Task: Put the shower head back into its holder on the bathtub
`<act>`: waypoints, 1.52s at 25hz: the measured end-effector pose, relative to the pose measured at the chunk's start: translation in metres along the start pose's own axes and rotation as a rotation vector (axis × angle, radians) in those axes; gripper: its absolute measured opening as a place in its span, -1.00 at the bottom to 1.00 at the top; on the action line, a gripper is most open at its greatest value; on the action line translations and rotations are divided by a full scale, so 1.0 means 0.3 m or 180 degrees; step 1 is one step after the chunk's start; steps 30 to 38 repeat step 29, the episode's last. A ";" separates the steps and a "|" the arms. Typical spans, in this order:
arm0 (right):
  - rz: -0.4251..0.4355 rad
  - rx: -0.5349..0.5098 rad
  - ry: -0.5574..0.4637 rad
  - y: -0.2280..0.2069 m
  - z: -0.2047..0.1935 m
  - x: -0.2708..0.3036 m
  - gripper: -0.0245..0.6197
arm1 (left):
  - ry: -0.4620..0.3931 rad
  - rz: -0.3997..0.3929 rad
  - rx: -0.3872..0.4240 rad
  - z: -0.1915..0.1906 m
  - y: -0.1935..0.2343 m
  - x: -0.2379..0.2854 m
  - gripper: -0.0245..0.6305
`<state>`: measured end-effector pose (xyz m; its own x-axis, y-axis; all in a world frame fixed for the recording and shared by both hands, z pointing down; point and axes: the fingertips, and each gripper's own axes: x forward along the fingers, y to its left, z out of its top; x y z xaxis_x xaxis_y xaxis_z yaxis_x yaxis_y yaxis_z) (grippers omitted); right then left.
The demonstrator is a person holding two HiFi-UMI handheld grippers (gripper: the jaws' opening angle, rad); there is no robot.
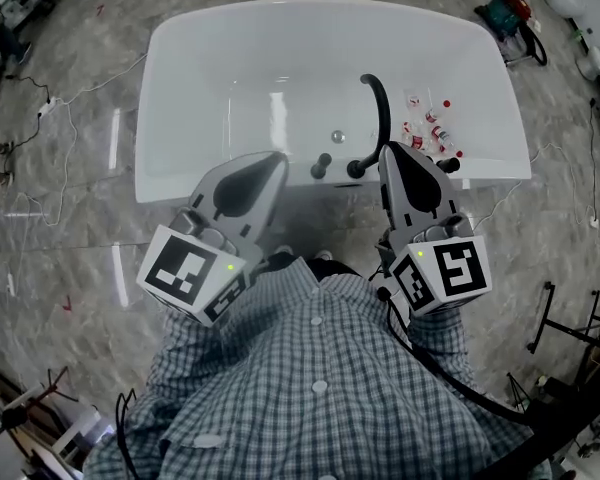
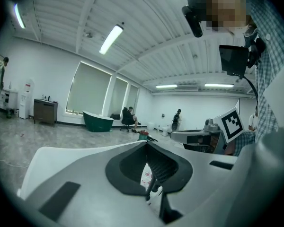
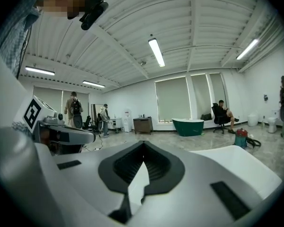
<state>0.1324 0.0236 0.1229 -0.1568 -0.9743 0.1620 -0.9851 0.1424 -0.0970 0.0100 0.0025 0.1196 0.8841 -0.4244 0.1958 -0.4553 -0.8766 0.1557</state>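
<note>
Checked cotton shirt [image 1: 310,388] nearest, at 6 o'clock. Just past it, hard grey plastic: left gripper [image 1: 275,160] at 11 o'clock, right gripper [image 1: 388,151] at 1 o'clock, each clenched tight on nothing, ribbed black pads meeting at the tips.

Beyond the tips, glossy white bathtub [image 1: 180,68], a rounded rectangle, smooth and probably slick. Small dark knobs [image 1: 322,165] on its near ledge at 12 o'clock.

Black shower head [image 1: 383,118] not yet in any holder: draped from the near ledge, arching into the basin, at 12 o'clock from the right gripper. Too small to tell head from hose.

Probably light, rigid and smooth, with a springy hose tugging back. Best taken across the narrow handle, squeezed firmly against slipping.

Farther, at 1 o'clock, tiny red-and-white bottles [image 1: 430,133] on the tub floor. Around everything, polished grey marbled floor [image 1: 80,218].
</note>
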 end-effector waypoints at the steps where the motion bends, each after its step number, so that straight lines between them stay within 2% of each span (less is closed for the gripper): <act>1: -0.0012 -0.0013 0.0013 -0.003 -0.001 -0.003 -0.87 | 0.0009 -0.0027 0.0003 -0.002 -0.007 0.007 -0.90; 7: -0.0027 -0.0021 0.0100 -0.002 -0.019 -0.012 -0.87 | 0.0018 -0.0127 -0.0004 -0.002 -0.035 0.023 -0.90; 18: 0.0058 -0.0035 0.0160 0.010 -0.040 -0.009 -0.87 | 0.0010 -0.0025 0.0000 -0.006 -0.032 -0.002 -0.90; 27: 0.0203 0.0130 0.0147 0.045 -0.045 -0.002 -0.87 | 0.0005 0.0002 0.0004 -0.006 -0.031 -0.025 -0.90; 38: 0.0216 0.0149 0.0158 0.046 -0.044 -0.001 -0.87 | 0.0004 0.0004 0.0006 -0.001 -0.032 -0.026 -0.90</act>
